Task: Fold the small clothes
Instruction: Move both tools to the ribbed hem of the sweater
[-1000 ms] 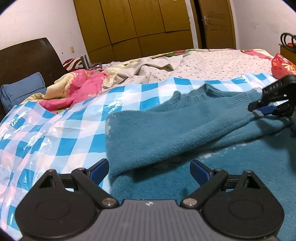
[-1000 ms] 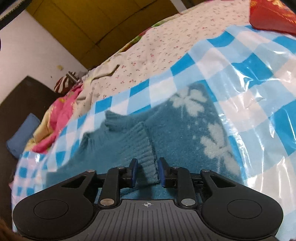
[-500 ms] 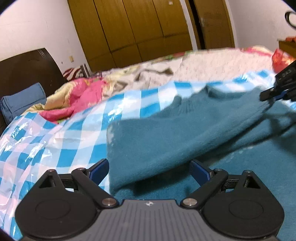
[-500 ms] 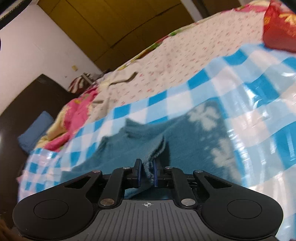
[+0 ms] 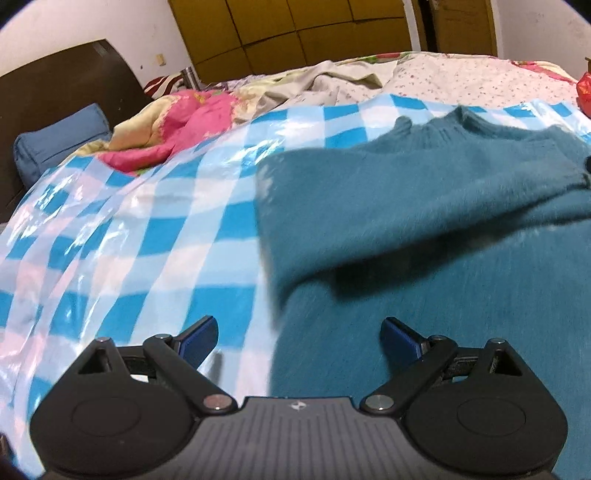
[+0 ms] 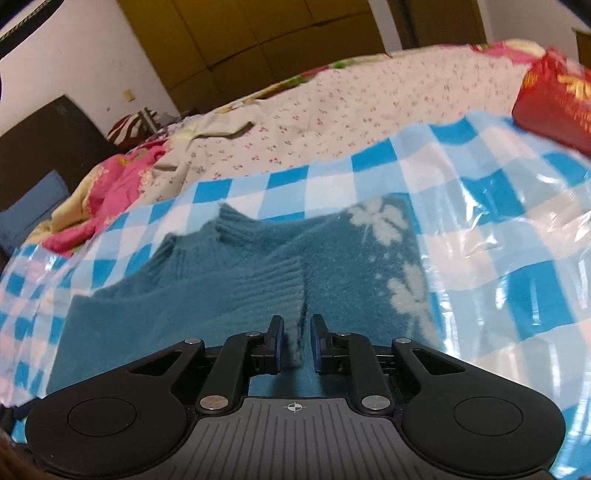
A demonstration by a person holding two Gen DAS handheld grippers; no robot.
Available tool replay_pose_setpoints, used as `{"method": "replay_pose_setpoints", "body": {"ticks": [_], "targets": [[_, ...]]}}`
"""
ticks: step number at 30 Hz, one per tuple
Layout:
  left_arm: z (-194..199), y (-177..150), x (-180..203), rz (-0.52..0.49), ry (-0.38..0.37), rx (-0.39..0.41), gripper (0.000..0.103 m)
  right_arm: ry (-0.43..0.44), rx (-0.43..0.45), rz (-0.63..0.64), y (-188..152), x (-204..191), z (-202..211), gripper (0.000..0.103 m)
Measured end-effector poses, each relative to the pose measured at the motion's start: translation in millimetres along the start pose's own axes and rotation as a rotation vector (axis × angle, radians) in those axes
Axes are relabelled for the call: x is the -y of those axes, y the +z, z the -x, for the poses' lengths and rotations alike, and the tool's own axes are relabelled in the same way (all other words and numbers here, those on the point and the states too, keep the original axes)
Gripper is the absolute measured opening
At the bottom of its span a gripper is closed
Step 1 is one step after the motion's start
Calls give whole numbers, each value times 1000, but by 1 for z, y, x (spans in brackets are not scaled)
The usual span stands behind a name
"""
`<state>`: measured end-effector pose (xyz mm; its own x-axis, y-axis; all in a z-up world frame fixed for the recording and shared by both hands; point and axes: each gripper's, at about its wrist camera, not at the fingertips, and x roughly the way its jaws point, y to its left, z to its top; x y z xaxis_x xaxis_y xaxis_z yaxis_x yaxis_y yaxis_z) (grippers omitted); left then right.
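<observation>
Opening, the right claw [image 6: 295, 341] straddles the teal sweater's [image 6: 229, 295] cuff

Teal sweater [image 6: 229, 295], fuzzy, with pale white flower shapes [image 6: 380, 221] down one side. Under it, a glossy sheet [image 5: 166, 206] in blue-and-white checks. Beyond: a cream bedspread [image 6: 332, 114] with tiny red sprigs, a pink-and-yellow quilt [image 5: 177, 129], a blue pillow [image 5: 55, 144], mustard-brown wardrobe doors [image 5: 295, 33]. The tongs are black with blue pads [image 5: 199, 338].

Teal knit sweater [image 5: 424, 206] — white flowers, sleeve folded across — lies on the bed.
</observation>
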<state>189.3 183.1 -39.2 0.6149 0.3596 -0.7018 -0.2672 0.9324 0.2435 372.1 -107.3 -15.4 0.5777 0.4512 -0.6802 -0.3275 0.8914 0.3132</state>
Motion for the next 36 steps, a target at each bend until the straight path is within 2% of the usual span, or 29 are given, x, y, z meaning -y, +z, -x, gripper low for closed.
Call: {"method": "replay_pose_setpoints", "body": {"ticks": [3, 5, 9, 13, 17, 20, 26, 29, 33, 36], "targets": [[19, -15, -8, -12, 4, -22, 103, -31, -24, 77, -21, -3, 27, 17], [37, -30, -13, -34, -8, -40, 103, -11, -47, 93, -36, -2, 49, 17], [72, -64, -18, -54, -72, -109, 103, 19, -105, 125, -75, 3, 99, 17], [108, -93, -11, -67, -133, -158, 103, 15, -151, 103, -104, 17, 134, 17], [134, -107, -4, -67, -188, -187, 103, 19, -196, 44, -131, 35, 159, 18], [146, -114, 2, -72, -202, -195, 103, 22, -214, 26, -147, 45, 175, 24], [153, -121, 6, -49, -210, -210, 103, 51, -266, -44, -174, 64, 187, 31], [154, -120, 4, -22, -228, -222, 102, 95, -297, -115, -183, 71, 185, 32], [157, -119, -3, 16, -255, -227, 102, 164, -285, -129, -185, 68, 185, 33], [157, -121, -8, 42, -261, -231, 98, 193, -290, -148, -185, 66, 178, 35]]}}
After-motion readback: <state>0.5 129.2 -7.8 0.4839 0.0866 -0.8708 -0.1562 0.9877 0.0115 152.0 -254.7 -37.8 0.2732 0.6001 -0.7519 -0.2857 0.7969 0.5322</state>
